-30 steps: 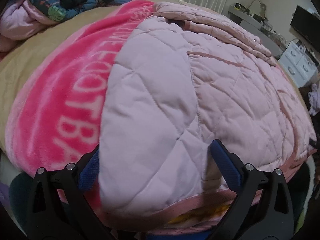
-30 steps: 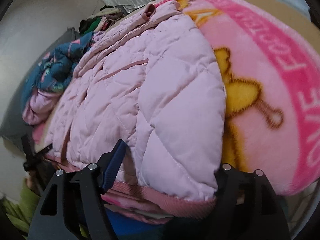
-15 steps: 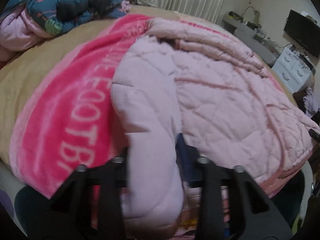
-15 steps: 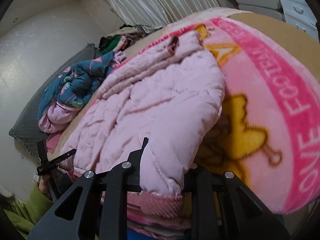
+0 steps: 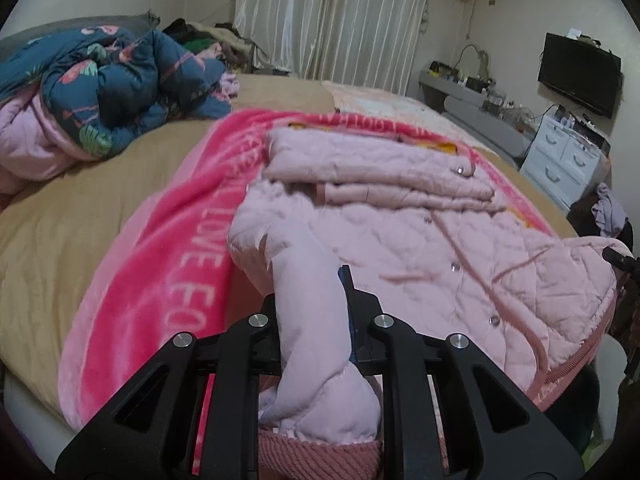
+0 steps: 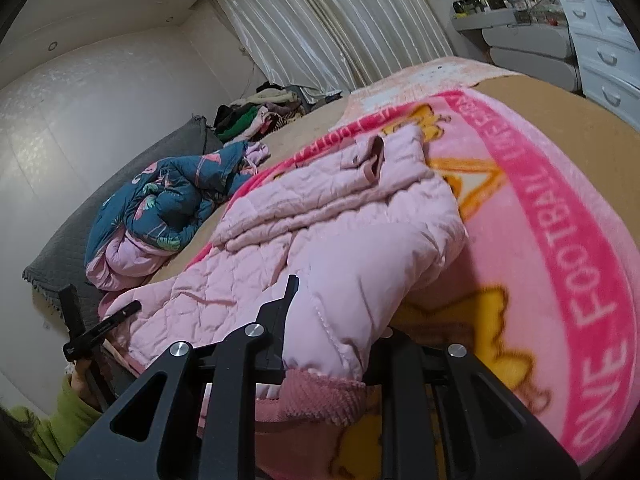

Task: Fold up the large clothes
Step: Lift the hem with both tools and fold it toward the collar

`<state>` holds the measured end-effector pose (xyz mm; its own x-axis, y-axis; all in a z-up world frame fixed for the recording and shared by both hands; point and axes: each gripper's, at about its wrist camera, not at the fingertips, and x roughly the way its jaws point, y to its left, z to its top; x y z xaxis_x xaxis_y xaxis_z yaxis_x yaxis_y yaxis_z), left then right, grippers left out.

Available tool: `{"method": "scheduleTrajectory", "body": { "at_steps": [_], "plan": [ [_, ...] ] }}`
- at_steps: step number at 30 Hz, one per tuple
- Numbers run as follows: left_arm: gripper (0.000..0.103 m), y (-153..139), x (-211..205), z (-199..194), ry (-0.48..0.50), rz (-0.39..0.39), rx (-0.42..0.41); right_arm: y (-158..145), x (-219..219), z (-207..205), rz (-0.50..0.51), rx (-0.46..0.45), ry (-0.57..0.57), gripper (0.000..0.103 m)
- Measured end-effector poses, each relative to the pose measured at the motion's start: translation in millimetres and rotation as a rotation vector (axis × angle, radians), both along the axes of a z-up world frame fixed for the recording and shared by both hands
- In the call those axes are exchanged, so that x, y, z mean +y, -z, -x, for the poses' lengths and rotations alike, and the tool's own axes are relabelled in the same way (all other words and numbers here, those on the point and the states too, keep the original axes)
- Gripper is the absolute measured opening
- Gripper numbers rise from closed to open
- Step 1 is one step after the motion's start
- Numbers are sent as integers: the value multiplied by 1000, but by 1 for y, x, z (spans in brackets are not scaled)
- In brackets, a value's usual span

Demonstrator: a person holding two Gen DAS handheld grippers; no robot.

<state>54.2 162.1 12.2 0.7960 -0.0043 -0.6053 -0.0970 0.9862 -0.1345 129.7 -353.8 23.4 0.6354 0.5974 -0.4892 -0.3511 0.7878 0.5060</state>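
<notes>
A pale pink quilted jacket [image 5: 400, 232] lies on a bright pink blanket [image 5: 160, 280], its sleeves folded across its upper part. My left gripper [image 5: 310, 292] pinches the jacket's near left hem corner, its jaws still closing on the lifted fabric. In the right wrist view the same jacket [image 6: 320, 232] is raised at its near right hem corner, and my right gripper [image 6: 336, 312] is shut on that corner above the ribbed hem band. The left gripper [image 6: 100, 328] also shows at the jacket's far corner in this view.
A blue floral quilt [image 5: 120, 88] is heaped at the back left of the tan bed [image 5: 60, 240]. Curtains [image 5: 328, 20], a television [image 5: 580, 72] and white drawers [image 5: 568, 160] stand behind. A green sleeve [image 6: 60, 412] shows at the lower left.
Both grippers went from open around the hem to shut on its corners. Both then rose, lifting the jacket's near edge off the blanket.
</notes>
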Motion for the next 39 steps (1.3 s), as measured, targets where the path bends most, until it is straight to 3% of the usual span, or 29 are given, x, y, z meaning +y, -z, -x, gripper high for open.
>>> {"method": "scheduleTrajectory", "body": {
  "at_steps": [24,39],
  "plan": [
    [10,-52,-1,-55,-11,27,-68,-32,1,-58,-12,1,56,18],
    [14,-79,12,-110,-60,41,-67,-54,1,-120,-55,55,85,18]
  ]
}}
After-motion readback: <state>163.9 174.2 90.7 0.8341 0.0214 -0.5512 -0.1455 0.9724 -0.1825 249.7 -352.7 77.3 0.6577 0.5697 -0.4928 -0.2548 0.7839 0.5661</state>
